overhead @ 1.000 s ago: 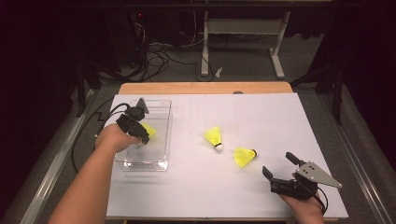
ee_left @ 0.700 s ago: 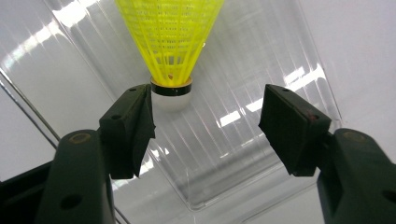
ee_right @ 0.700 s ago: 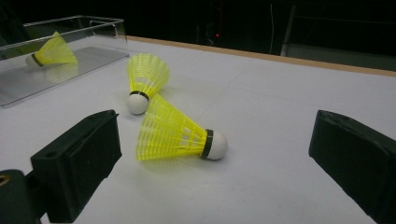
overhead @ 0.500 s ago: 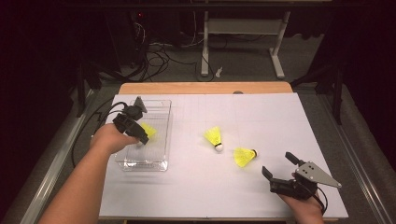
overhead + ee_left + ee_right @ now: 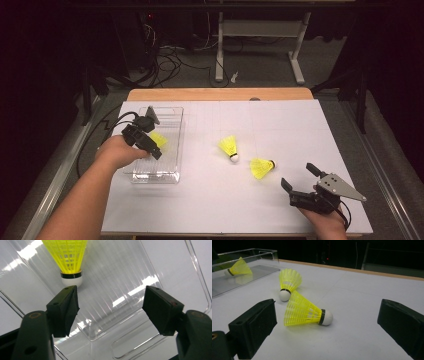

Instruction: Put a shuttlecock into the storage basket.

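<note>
The left gripper [image 5: 150, 140] hovers over the clear tray [image 5: 172, 145], its jaws apart and just opening wider, nothing between them. One yellow shuttlecock [image 5: 68, 257] lies inside the tray, just beyond the jaws. The right gripper [image 5: 299, 177], jaws wide apart, sits on the bench [image 5: 210, 210] well right of the tray, facing two more shuttlecocks [image 5: 305, 311].

The near edge of the white tabletop [image 5: 210, 210] is left free between the two hands. The left edge is taken up by a clear plastic rectangular tray [image 5: 172, 150], and mid-table passage is blocked by two yellow feathered shuttlecocks [image 5: 228, 146] [image 5: 261, 168] lying close together.
</note>
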A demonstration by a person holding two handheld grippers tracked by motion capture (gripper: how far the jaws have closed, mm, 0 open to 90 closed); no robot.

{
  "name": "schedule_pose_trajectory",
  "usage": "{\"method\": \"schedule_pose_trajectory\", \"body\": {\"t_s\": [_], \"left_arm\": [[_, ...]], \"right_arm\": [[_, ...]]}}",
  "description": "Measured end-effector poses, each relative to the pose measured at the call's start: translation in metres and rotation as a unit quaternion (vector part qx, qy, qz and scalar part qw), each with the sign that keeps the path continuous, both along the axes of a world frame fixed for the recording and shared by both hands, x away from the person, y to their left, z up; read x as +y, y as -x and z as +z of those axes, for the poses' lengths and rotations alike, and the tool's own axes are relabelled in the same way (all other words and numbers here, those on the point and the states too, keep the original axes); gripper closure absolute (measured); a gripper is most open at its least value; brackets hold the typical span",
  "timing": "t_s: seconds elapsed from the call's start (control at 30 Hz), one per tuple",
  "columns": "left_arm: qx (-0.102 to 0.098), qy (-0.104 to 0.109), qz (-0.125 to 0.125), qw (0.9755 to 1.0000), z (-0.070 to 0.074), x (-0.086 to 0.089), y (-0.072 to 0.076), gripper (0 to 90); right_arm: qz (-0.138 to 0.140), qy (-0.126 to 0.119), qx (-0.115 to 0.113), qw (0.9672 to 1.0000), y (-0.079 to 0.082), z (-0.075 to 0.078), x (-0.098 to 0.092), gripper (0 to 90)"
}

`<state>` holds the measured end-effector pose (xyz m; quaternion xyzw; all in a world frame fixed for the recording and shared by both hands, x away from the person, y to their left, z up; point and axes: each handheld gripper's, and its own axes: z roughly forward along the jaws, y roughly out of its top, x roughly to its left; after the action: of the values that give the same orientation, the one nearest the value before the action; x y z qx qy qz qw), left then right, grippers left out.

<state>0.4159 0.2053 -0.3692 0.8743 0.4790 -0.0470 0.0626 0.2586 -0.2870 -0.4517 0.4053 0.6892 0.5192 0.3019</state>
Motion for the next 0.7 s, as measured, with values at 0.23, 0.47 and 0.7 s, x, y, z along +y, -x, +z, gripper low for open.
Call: {"method": "schedule_pose_trajectory", "body": {"t_s": [0.23,0.47,0.7], "left_arm": [[0.006,0.008,-0.004,0.9999,0.001,0.001,0.006,24.3],[0.01,0.02,-0.006,0.9997,0.001,0.004,0.01,17.3],[0.012,0.026,-0.01,0.9995,0.003,0.002,0.013,10.5]], "right_arm": [[-0.001,-0.002,0.0,1.0,0.0,0.0,-0.001,2.9],[0.0,-0.001,-0.001,1.0,0.001,0.001,-0.001,2.8],[0.0,0.0,0.0,1.0,0.001,0.0,0.0,2.9]]}}
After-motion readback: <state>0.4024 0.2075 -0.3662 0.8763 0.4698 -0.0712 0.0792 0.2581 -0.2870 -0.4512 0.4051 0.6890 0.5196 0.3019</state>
